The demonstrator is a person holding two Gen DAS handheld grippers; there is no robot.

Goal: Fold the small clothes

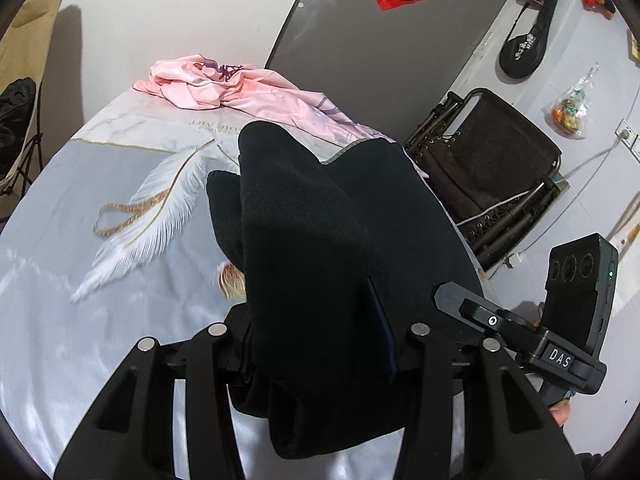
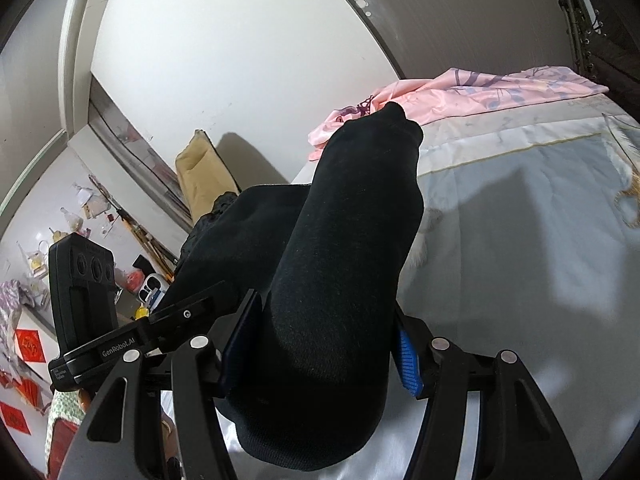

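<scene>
You have the black garment [image 1: 320, 248] lifted off the bed [image 1: 80, 320] and draped over both grippers, most likely so its layers can hang free and be squared up before a fold is laid down. In the left wrist view the left gripper [image 1: 320, 344] is clamped on a bunched edge of the cloth: the dark pad at about 4 o'clock from the picture's centre presses into the fabric, and the rest spills forward toward 12 o'clock in two rounded lobes, with a loose fold hanging down toward 6 o'clock. In the right wrist view the right gripper [image 2: 316, 344] has its two blue-ribbed pads either side of a thick roll of the same black garment [image 2: 340, 280]; they look closed onto it, though the cloth hides the contact itself. That roll runs from 6 o'clock up toward 1 o'clock, where its tip overlaps the pink sheet [image 2: 480, 92] in the picture only; whether it touches I cannot tell. Both grippers point forward and slightly down over the pale feather-print bed cover, held level with one another, the left gripper's housing showing at 9 o'clock in the right view. The pink sheet [image 1: 240, 88] lies crumpled at the far end, well apart from your work.
</scene>
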